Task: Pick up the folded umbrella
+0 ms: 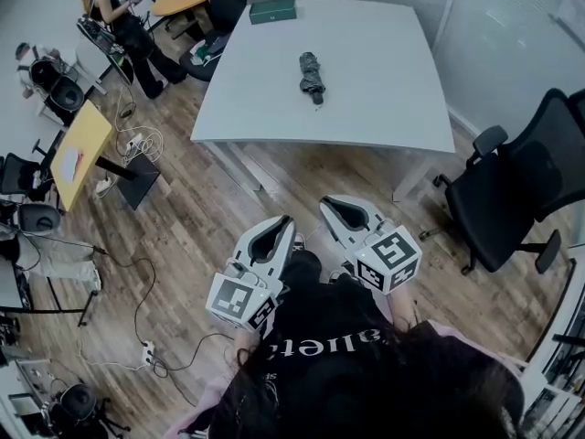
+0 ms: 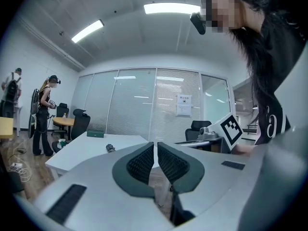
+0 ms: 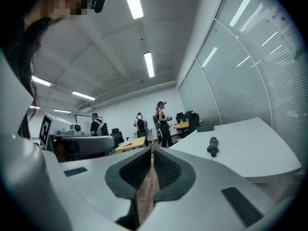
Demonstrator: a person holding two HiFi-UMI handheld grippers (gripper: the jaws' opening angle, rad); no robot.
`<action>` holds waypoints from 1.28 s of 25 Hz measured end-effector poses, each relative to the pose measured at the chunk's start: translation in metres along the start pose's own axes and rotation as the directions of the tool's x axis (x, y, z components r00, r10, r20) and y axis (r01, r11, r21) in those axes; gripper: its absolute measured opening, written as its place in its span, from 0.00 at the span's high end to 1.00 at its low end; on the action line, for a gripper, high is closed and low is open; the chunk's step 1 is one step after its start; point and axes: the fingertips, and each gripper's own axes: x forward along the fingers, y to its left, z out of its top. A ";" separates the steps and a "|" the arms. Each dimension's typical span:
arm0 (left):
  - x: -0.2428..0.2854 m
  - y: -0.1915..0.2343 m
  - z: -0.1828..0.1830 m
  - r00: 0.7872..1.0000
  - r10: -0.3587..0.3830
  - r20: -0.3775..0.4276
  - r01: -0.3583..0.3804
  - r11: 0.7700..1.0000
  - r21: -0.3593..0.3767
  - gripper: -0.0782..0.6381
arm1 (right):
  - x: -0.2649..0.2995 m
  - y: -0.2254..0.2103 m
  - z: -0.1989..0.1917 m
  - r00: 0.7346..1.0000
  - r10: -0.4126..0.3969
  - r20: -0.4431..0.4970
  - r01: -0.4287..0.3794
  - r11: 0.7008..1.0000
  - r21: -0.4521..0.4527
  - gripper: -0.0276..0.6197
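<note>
The folded umbrella [image 1: 312,76], dark and rolled tight, lies on the white table [image 1: 366,108] near its middle. It shows small and far off in the left gripper view [image 2: 110,148] and the right gripper view [image 3: 212,146]. Both grippers are held close to the person's body over the wooden floor, well short of the table's near edge. The left gripper [image 1: 284,219] [image 2: 155,143] is shut with nothing between its pads. Beside it, the right gripper [image 1: 326,201] [image 3: 152,149] is shut and empty too. Both point towards the table.
A green box [image 1: 272,10] sits at the table's far edge. A black office chair [image 1: 516,190] stands right of the table. To the left are yellow desks [image 1: 80,149], more chairs, floor cables [image 1: 137,144] and a standing person [image 1: 128,27].
</note>
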 end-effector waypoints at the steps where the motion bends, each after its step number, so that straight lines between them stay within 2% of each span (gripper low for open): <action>1: 0.001 0.001 -0.001 1.000 0.003 -0.004 -0.003 1.000 -0.003 0.84 | 0.001 -0.003 -0.002 1.000 -0.001 -0.005 0.001 1.000 0.005 0.91; 8: 0.015 0.018 -0.005 1.000 0.003 -0.025 -0.004 1.000 -0.017 0.84 | 0.021 -0.018 -0.008 0.999 -0.001 -0.037 0.002 0.999 0.038 0.91; 14: 0.043 0.052 -0.006 0.999 -0.021 -0.031 0.019 0.999 -0.040 0.84 | 0.053 -0.044 -0.005 0.998 -0.024 -0.064 0.027 0.998 0.050 0.91; 22: 0.102 0.122 0.002 0.996 -0.075 -0.038 0.073 0.996 -0.044 0.84 | 0.115 -0.102 0.009 0.994 -0.086 -0.070 0.093 0.991 0.093 0.91; 32: 0.161 0.218 0.023 0.989 -0.136 -0.052 0.135 0.990 -0.033 0.84 | 0.200 -0.153 0.035 0.984 -0.152 -0.089 0.163 0.978 0.127 0.91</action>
